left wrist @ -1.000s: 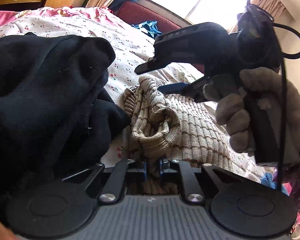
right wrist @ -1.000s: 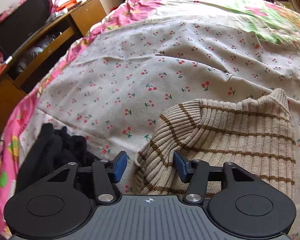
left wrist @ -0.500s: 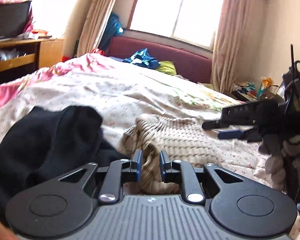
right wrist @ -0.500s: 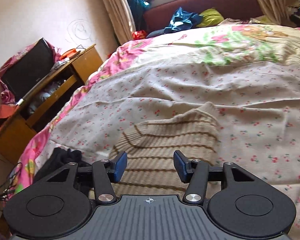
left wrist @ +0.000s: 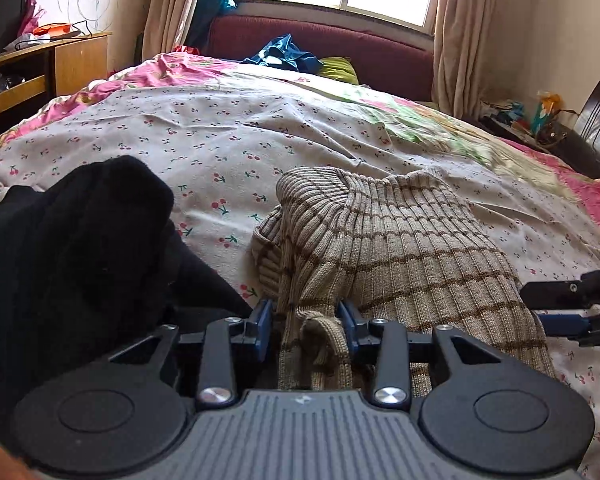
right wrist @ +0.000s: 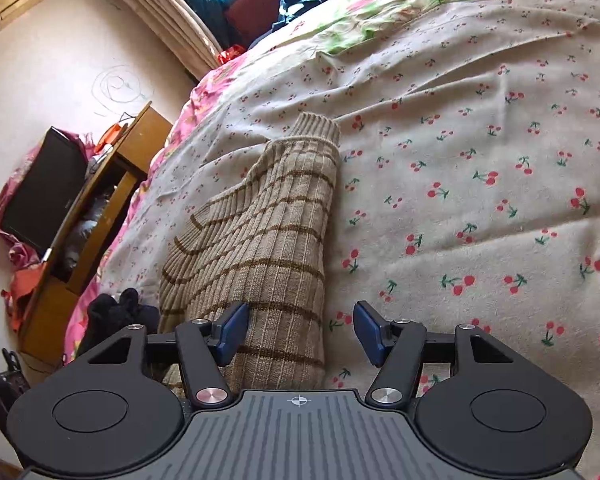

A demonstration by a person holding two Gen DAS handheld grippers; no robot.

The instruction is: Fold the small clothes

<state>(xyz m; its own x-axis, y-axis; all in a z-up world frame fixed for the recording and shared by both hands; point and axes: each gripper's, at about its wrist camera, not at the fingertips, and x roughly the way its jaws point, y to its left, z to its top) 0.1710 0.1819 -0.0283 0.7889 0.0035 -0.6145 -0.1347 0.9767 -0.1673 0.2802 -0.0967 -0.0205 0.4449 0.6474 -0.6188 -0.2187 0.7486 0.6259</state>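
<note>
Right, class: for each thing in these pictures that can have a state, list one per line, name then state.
Striped sweater: partly folded, lying on the bed, one bunched edge between the left claw's pads.
Left claw: part open around that bunched edge.
Right claw: open, over the sweater's edge, holding nothing.
Black garment: heaped, unfolded.
Cherry-print bedspread: spread out, wrinkled.

Open cherry-print bedsheet (right wrist: 480, 184) right of and beyond the striped knit sweater (right wrist: 268, 240): free passage there. Black garment pile (left wrist: 72, 248) bulks high on the left, just beside the sweater, blocking low approach from that side. Narrow sheet strip between the two. Wooden cabinet (right wrist: 100, 216) off the bed's left edge. Right tool (left wrist: 572, 312) near the sweater's right edge.
</note>
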